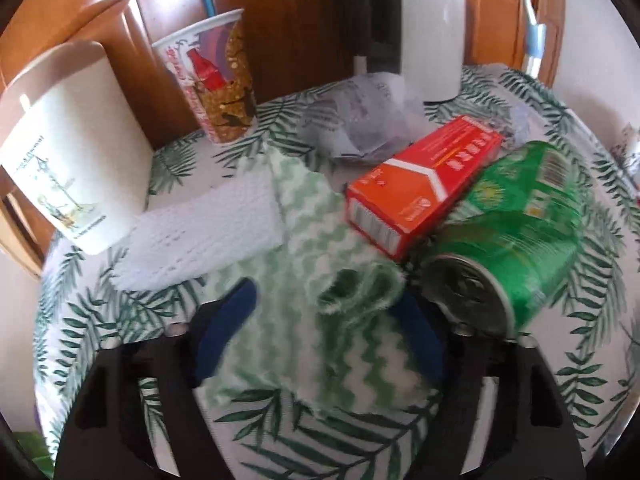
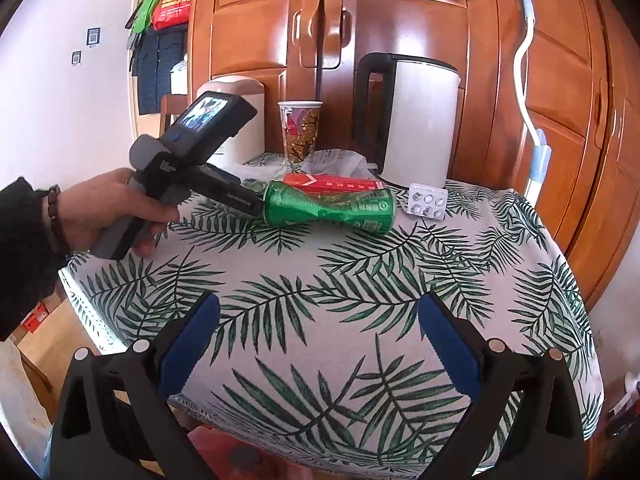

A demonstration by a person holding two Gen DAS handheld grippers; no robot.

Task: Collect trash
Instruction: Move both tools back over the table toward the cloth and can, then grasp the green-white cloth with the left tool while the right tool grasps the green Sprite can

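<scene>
left gripper [image 1: 326, 322] jaws partly apart, straddling a rumpled green-and-white zigzag cloth [image 1: 320, 280] that bunches up between the blue pads [image 1: 224, 336]; can't tell if the pads actually press it. right gripper [image 2: 320, 350] jaws wide apart, nothing between them, hovering over the near edge of the table with leaf-print cover [image 2: 320, 280].

left to right on the table from the left wrist view: white plastic bin with printed picture [image 1: 68, 148] at the left edge, white foam mesh sleeve [image 1: 200, 236] next to it, tall paper cola cup [image 1: 216, 84] at the back edge, crumpled clear wrapper [image 1: 360, 124] behind the red cardboard box [image 1: 420, 184], box leaning on a dented green drink can [image 1: 516, 236] lying on its side, can end just beside the left gripper's right finger. white electric kettle [image 2: 416, 120] at the back edge, silver pill blister pack [image 2: 427, 201] right of the can.
</scene>
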